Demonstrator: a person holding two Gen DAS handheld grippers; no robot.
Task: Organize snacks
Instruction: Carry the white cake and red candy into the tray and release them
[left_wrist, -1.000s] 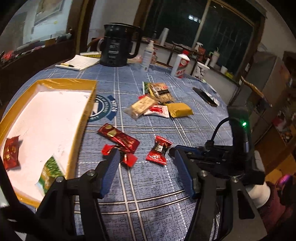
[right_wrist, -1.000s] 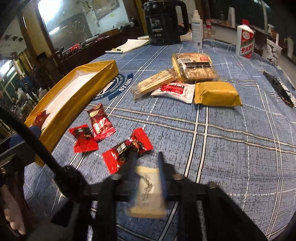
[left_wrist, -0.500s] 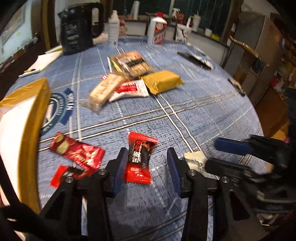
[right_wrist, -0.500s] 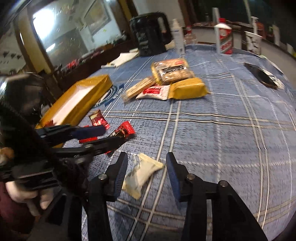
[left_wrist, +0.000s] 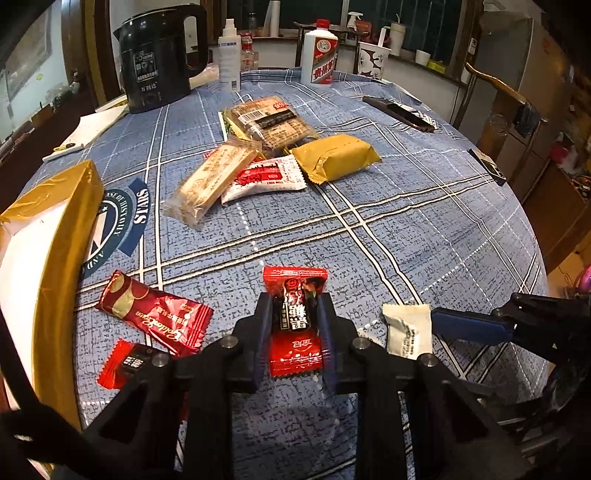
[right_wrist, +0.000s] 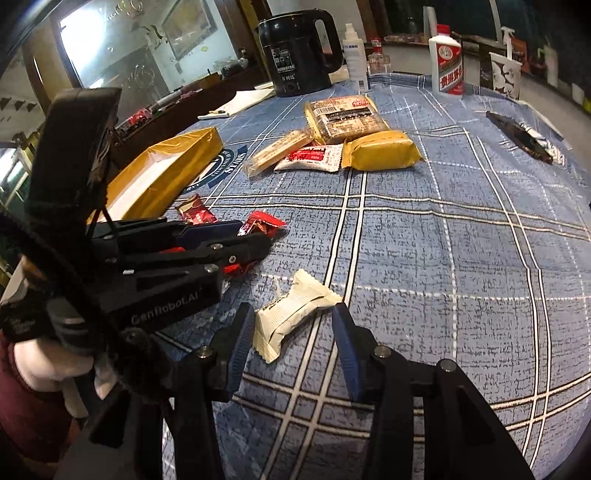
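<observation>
My left gripper (left_wrist: 294, 306) is shut on a red candy wrapper (left_wrist: 295, 280), pressing both sides as it lies on the blue checked cloth. The right wrist view shows the same gripper (right_wrist: 255, 234) from the side over that red wrapper (right_wrist: 264, 221). My right gripper (right_wrist: 291, 314) is open, and a white snack packet (right_wrist: 295, 299) lies loose on the cloth between its fingertips. That white packet (left_wrist: 408, 330) sits beside the right gripper's blue pad (left_wrist: 469, 326). The gold tray (left_wrist: 62, 221) stands at the left.
A long red packet (left_wrist: 155, 314) and a small red one (left_wrist: 129, 363) lie by the tray. Further back are a beige bar (left_wrist: 214, 177), a white-red packet (left_wrist: 266, 177), a gold packet (left_wrist: 336, 155) and a clear-wrapped pack (left_wrist: 273, 122). Kettle (left_wrist: 159, 55) and bottle (left_wrist: 319, 55) stand behind.
My left gripper swung right, came down over the red candy and shut on it. My right gripper opened and let the white packet drop onto the cloth.
</observation>
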